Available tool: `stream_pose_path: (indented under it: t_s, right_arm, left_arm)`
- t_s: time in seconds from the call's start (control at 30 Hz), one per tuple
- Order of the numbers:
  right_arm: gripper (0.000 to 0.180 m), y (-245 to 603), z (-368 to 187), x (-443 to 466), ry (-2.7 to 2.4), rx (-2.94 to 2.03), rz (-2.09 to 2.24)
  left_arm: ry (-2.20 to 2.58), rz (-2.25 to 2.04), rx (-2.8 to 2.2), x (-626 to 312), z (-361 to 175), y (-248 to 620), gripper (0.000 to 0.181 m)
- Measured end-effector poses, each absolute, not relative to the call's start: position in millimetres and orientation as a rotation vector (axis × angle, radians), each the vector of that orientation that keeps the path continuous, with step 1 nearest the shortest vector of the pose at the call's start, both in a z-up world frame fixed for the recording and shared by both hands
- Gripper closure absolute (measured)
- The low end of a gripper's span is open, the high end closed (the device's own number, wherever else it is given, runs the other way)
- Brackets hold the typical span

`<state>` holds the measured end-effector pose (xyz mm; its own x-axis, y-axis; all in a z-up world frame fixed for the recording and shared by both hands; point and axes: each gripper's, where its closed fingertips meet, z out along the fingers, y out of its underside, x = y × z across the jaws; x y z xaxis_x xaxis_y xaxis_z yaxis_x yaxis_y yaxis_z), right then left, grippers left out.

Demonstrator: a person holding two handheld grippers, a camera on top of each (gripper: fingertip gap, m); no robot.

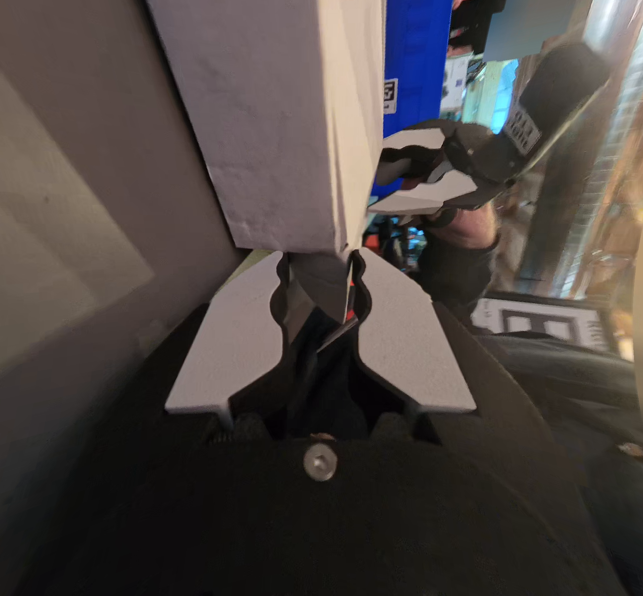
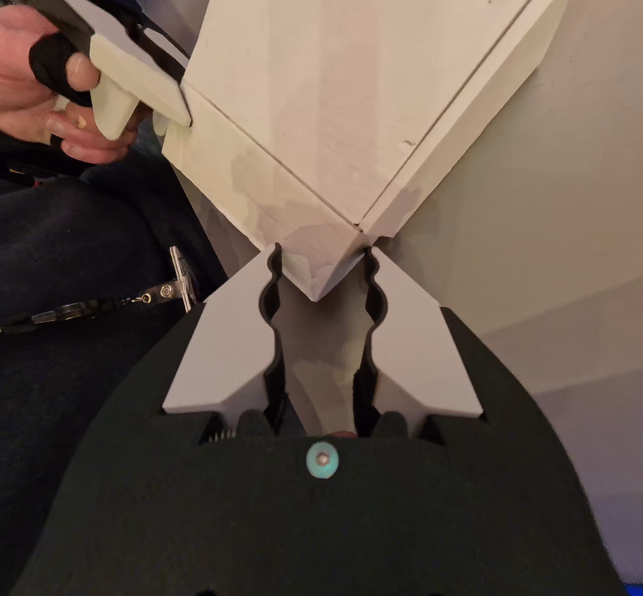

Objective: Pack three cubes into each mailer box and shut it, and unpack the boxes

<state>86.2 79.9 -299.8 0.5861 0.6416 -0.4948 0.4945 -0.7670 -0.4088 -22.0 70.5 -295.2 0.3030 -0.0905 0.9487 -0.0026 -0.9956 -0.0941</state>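
A shut white mailer box (image 1: pixel 278 99) fills the upper middle of the left wrist view, standing on edge and tilted. My left gripper (image 1: pixel 319 255) is shut on its near lower edge. The same box (image 2: pixel 334 85) shows in the right wrist view with its lid seam visible. My right gripper (image 2: pixel 323 251) is shut on the box's near corner. The right gripper also shows in the left wrist view (image 1: pixel 389 175), clamped on the box's right side. The left gripper shows in the right wrist view (image 2: pixel 174 102) at the box's left edge, held by a hand (image 2: pixel 31 92). No cubes are in view.
A grey table surface (image 2: pixel 556 266) lies behind the box. A blue panel (image 1: pixel 417 40) and a black-and-white marker board (image 1: pixel 542 325) stand on the right. A person's dark clothing (image 2: pixel 87 248) and a lanyard clip (image 2: pixel 181 280) are on the left of the right wrist view.
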Motion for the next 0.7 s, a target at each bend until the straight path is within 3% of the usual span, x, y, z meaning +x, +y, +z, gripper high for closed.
stream_pose_path:
  t_s: [0.17,0.37,0.57,0.7]
  right_arm:
    - [0.135,83,-294,86,-0.895,-2.562,0.988]
    - [0.138,88,-287,91,-0.898,-2.541,0.989]
    - [0.140,96,-290,92,-0.917,-2.556,0.965]
    - [0.142,95,-292,92,-0.922,-2.565,0.973]
  left_arm:
    - [0.335,-1.556,-2.393,-28,-291,63,0.127]
    - [0.697,-1.149,-2.242,-29,-289,50,0.122]
    - [0.719,-1.072,-2.256,-24,-295,47,0.137]
    - [0.723,-1.064,-2.251,-22,-294,48,0.136]
